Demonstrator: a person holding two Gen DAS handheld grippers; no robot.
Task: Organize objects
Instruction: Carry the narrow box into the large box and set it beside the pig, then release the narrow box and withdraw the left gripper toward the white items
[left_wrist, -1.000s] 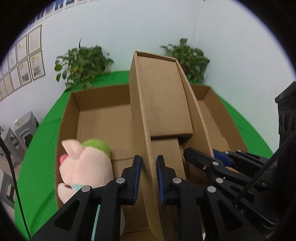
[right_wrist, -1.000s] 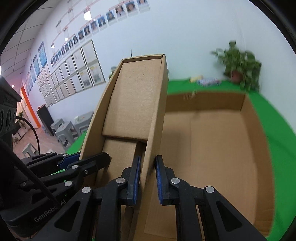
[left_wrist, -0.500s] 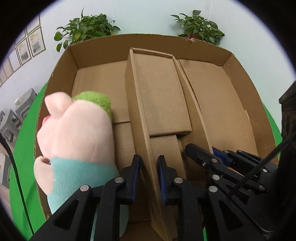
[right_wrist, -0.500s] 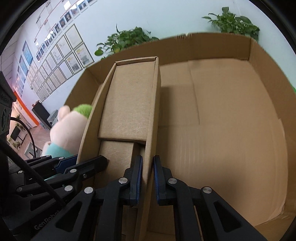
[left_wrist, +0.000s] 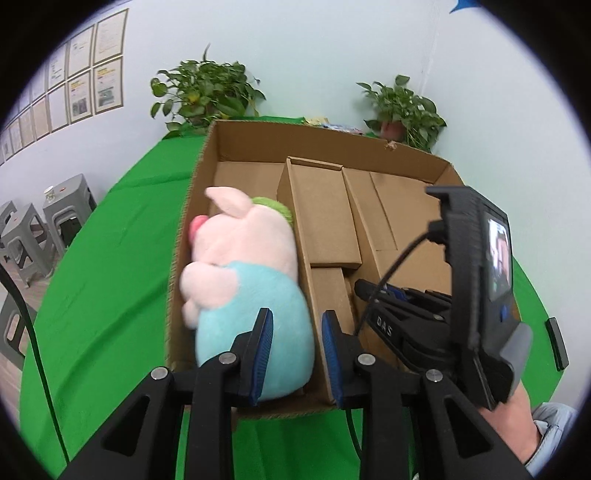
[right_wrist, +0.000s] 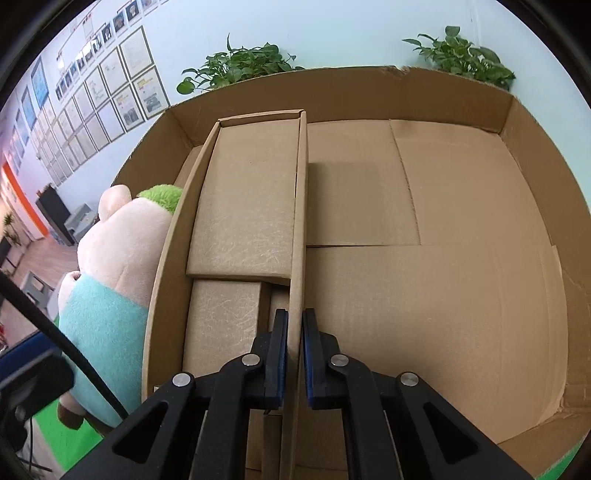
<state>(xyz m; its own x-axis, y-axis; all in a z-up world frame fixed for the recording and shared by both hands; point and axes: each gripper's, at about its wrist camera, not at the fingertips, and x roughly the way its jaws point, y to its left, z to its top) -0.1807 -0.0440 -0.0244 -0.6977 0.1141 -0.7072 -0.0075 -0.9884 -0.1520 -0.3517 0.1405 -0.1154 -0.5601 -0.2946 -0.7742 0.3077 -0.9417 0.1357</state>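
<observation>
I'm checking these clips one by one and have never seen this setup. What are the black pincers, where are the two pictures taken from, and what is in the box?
There is no robot: a person holds a two-finger gripper in each hand, and a fisheye camera on each looks along its fingers. The left gripper is opening, with nothing pressed between its pads. In its view the other handheld tool shows at the right. The right gripper is shut on the wall of a narrow cardboard tray inside a large cardboard box on a green table. A plush pig lies in the box beside the tray.
</observation>
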